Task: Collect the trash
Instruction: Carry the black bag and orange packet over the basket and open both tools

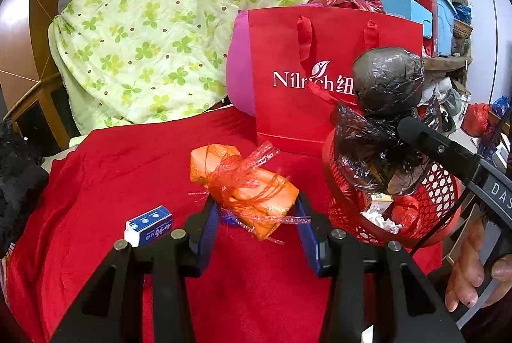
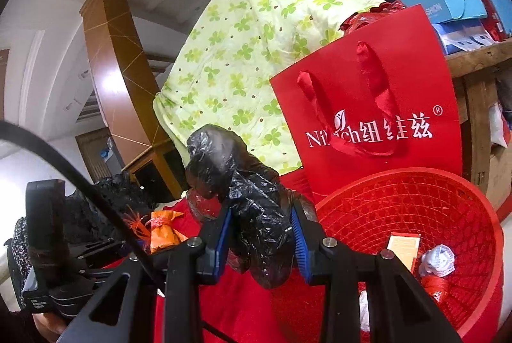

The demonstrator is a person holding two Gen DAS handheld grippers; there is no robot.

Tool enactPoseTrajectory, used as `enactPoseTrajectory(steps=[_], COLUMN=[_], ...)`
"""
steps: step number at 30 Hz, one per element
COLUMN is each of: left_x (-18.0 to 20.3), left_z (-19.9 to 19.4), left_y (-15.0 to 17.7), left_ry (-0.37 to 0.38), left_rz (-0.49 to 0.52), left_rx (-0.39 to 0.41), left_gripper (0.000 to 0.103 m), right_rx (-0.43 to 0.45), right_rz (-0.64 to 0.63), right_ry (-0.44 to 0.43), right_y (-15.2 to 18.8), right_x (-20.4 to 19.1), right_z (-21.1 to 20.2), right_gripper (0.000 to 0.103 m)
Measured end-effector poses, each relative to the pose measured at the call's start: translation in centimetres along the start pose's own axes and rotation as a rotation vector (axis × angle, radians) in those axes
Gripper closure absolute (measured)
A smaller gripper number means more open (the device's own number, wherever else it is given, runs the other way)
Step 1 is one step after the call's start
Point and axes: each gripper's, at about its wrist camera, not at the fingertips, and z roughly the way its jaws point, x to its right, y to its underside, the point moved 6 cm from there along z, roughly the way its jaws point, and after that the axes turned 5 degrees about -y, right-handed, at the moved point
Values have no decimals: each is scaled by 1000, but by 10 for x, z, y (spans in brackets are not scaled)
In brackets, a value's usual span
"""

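Blue-and-white small box (image 1: 150, 223) is seen lying on the red blanket (image 1: 96, 183), left. Orange packet tied with red mesh ribbon (image 1: 246, 189) is clamped between the left hand-held gripper (image 1: 257, 215) pads. Crumpled black plastic bag (image 2: 252, 215) is pinched in the narrowly parted right hand-held gripper (image 2: 260, 242), beside the red mesh basket (image 2: 448, 192).

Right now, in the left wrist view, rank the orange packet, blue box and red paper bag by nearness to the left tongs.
1. Orange packet, between the left tongs.
2. Blue box, just left.
3. Red paper bag, standing behind.
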Motion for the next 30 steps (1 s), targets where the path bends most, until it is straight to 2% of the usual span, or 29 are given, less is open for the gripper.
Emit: enactPoseTrajectory(steps=[7,16,30], left_x=[10,31,98], left_z=[3,4,6], left_y=[-5,-16,-38], left_ry=[21,86,233], left_rz=[7,7,48], left_rx=[3,19,53], left_gripper=[55,55,54], right_rx=[13,41,108], right_rz=[11,43,251], right_ry=[14,57,166], right_y=[-2,-7,-17], right_x=[7,30,100], right_z=[-8,-24,-61], right_gripper=[66,65,64])
